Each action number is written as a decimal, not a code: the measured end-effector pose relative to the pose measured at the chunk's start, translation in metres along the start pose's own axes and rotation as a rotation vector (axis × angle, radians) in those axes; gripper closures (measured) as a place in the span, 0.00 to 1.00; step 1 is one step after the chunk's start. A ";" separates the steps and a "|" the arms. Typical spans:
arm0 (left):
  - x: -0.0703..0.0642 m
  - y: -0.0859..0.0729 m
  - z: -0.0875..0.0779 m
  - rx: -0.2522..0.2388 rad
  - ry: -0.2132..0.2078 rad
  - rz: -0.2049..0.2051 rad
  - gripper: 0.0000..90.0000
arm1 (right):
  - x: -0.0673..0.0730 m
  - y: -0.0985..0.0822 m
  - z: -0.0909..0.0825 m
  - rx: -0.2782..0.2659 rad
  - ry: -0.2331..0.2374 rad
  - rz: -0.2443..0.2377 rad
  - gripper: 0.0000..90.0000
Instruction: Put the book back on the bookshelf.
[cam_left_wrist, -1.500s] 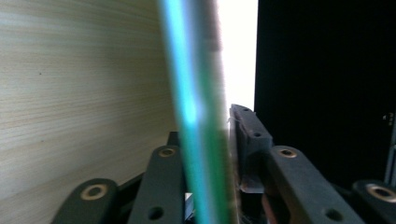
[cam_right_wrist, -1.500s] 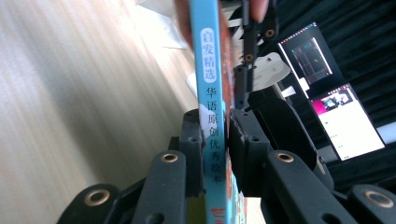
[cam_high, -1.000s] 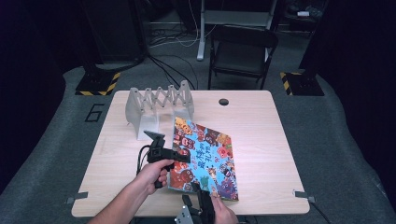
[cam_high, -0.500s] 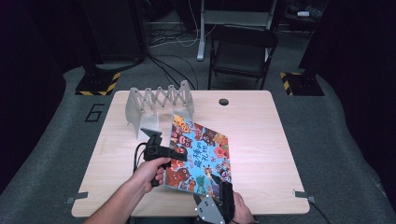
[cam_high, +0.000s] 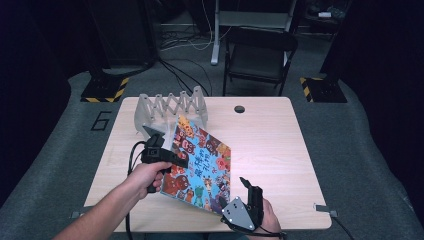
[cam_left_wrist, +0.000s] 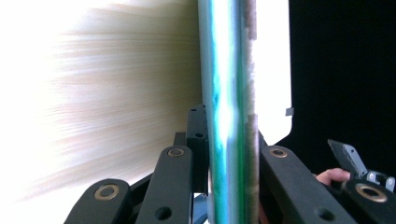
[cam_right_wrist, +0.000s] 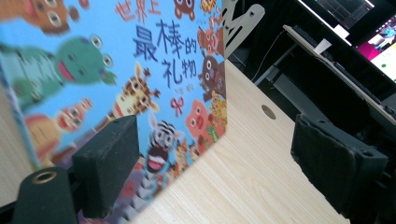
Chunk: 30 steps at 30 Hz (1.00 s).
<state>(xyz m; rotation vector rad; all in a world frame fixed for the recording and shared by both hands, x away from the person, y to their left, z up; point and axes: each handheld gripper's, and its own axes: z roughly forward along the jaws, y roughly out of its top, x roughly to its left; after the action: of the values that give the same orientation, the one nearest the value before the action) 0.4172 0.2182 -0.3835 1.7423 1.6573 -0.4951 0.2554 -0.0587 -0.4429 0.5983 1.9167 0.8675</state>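
Worktop (cam_high: 280, 150): pale wood-grain laminate, matt; picture book (cam_high: 200, 162): glossy printed paper cover; right gripper (cam_right_wrist: 224, 163) jaws: black, rough foam-like pads; folding rack (cam_high: 170, 107): smooth pale grey plastic.

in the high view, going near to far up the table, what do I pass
Right gripper → picture book, tilted up in the left gripper → white folding rack → round hole in the table.

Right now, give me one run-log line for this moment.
left gripper: shut on picture book edge, book tilted | right gripper: open, beside book's near corner | rack: behind, holds nothing
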 end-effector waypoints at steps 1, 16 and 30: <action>-0.002 0.002 -0.004 0.022 0.013 0.005 0.90 | 0.000 0.000 0.000 0.004 0.000 -0.001 0.17; -0.028 0.024 -0.034 0.109 0.226 0.143 0.90 | -0.008 -0.007 0.008 0.016 0.001 0.058 0.17; -0.037 0.036 -0.039 0.225 0.284 0.205 0.89 | -0.008 -0.008 0.010 0.029 0.004 0.049 0.17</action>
<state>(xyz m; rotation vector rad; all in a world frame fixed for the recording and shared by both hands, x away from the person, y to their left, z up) 0.4412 0.2195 -0.3234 2.2073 1.6359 -0.3614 0.2675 -0.0662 -0.4480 0.6637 1.9279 0.8737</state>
